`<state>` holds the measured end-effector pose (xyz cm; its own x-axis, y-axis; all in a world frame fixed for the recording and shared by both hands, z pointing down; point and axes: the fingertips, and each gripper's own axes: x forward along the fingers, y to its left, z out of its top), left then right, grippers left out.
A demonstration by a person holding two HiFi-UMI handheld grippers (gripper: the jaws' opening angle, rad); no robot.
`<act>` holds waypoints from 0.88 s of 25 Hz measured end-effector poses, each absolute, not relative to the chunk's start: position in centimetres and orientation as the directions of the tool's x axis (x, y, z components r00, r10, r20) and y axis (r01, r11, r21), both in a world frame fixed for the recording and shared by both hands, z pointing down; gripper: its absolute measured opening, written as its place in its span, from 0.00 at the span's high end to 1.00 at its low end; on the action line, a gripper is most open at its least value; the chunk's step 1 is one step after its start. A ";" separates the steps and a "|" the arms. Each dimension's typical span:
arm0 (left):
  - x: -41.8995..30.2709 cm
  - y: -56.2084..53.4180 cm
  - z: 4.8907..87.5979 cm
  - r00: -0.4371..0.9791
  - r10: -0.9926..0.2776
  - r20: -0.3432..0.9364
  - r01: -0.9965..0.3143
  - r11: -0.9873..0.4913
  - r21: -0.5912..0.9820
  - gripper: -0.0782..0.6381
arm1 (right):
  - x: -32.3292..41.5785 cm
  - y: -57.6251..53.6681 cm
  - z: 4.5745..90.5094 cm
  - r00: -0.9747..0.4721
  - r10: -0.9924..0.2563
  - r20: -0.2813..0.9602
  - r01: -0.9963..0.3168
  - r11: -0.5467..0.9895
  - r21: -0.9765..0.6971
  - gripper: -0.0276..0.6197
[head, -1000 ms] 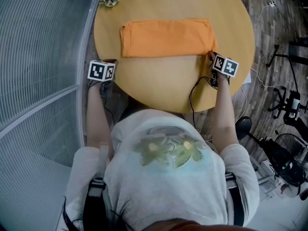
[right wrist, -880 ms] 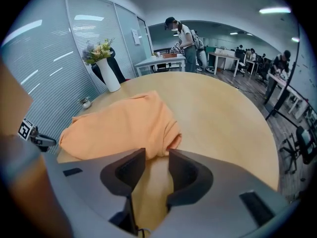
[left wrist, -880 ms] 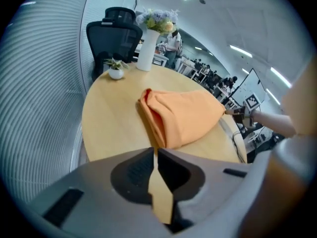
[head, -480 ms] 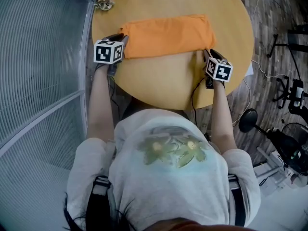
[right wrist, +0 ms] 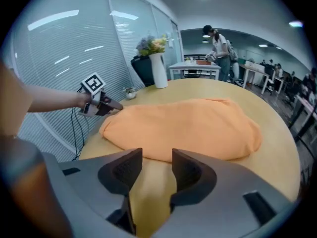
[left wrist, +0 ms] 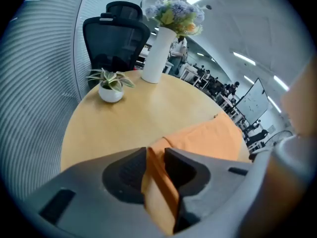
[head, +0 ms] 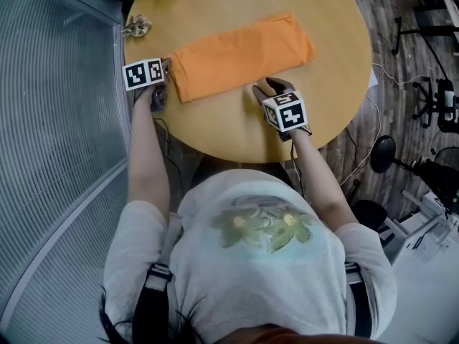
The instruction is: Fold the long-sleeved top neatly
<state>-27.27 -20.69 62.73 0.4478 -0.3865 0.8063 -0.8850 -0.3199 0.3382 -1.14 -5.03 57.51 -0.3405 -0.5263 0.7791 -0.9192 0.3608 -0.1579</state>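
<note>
Top [head: 240, 52] lies on the table [head: 215, 129]; left tongs [head: 166, 66] at its left end, right tongs [head: 270, 87] before it.

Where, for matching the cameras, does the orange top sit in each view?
Head view: orange top upper centre, lying slantwise.
Left gripper view: orange top lower centre to right.
Right gripper view: orange top across the middle.
Shared landmark: the small potted plant.

Round table [head: 337, 20]: folded orange top [head: 240, 52], potted plant [left wrist: 110, 86], vase [left wrist: 154, 53].
</note>
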 end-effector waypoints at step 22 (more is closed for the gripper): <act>-27.0 -19.2 64.5 0.539 -0.290 0.791 -0.822 -0.385 0.419 0.75 | -23.9 -6.4 64.1 -0.262 -0.475 0.840 -0.700 0.693 0.174 0.83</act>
<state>-26.97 -19.17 64.52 0.5394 -0.2900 0.7905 -0.8220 -0.3852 0.4195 -23.92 -6.36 64.08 -0.2618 -0.4750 0.8401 -0.6996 0.6930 0.1738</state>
